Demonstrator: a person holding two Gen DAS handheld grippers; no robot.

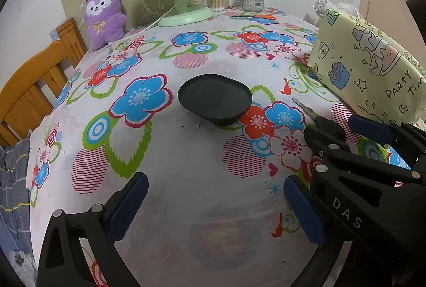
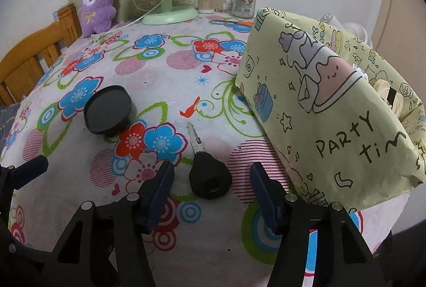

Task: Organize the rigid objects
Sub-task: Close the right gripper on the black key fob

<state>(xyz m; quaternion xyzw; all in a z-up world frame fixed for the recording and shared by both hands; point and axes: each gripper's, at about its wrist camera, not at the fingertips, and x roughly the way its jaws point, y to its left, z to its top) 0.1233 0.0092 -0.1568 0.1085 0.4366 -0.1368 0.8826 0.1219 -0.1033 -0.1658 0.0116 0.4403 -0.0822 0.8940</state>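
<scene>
Both pairs of jaws are seen spread wide with nothing held. The right gripper (image 2: 211, 191) is placed low over the flowered tablecloth (image 2: 170, 74), its blue pads flanking the black head of the key (image 2: 209, 176), which lies flat between them but untouched, its metal blade pointing away toward the far side of the table. The left gripper (image 1: 215, 203) is held over bare cloth, to the left of the right one.

The step in hand is judged to be the pickup of the key. A good grasp would be made by lowering the pads to the cloth and closing squarely on the thick plastic head, not the thin blade, so that it is not pushed away or tipped.

Farther off, a shallow black dish (image 2: 107, 108) is seen, a likely destination. To the right, an open patterned paper bag (image 2: 319, 106) stands near the key.
</scene>
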